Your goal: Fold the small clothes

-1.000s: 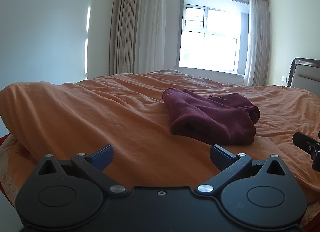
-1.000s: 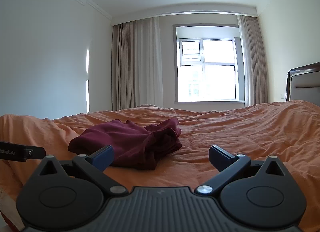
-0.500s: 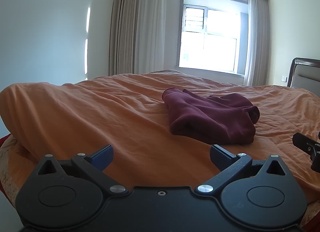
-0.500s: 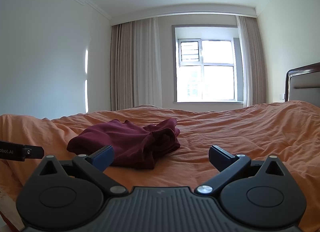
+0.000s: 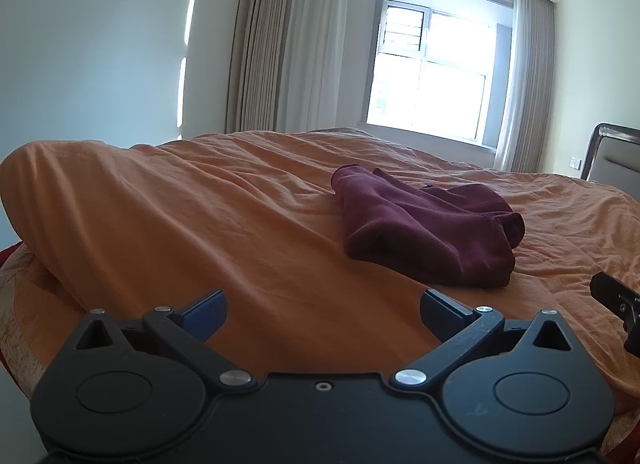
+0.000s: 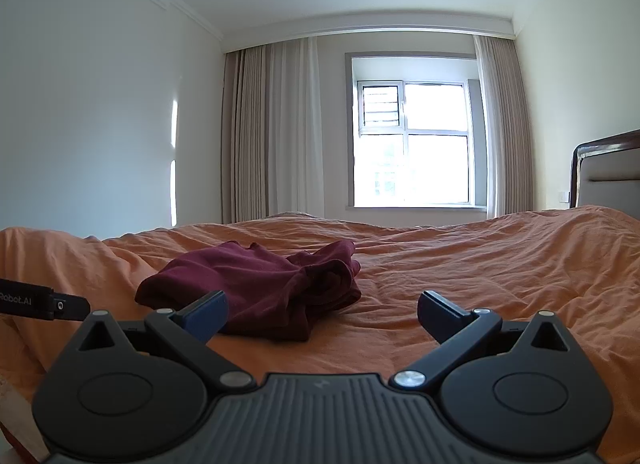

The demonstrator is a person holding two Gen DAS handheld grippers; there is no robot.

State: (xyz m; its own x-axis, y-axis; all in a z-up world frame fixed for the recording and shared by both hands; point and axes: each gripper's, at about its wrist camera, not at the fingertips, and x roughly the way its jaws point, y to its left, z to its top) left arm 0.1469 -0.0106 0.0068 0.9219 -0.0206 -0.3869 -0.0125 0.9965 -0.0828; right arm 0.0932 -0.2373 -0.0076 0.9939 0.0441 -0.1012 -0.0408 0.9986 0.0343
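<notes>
A dark red piece of clothing lies bunched up on the orange bed cover, at about 1 o'clock from the left tongs. The left tongs are wide open and hold nothing. The right tongs are wide open and empty too. At 9 o'clock in the right view, a black bar reads "Robot.AI" backwards.

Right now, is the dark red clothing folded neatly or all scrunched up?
Scrunched up. The dark red clothing lies in a lumpy, bunched heap on the orange bedcover, with no flat, even folds.
</notes>
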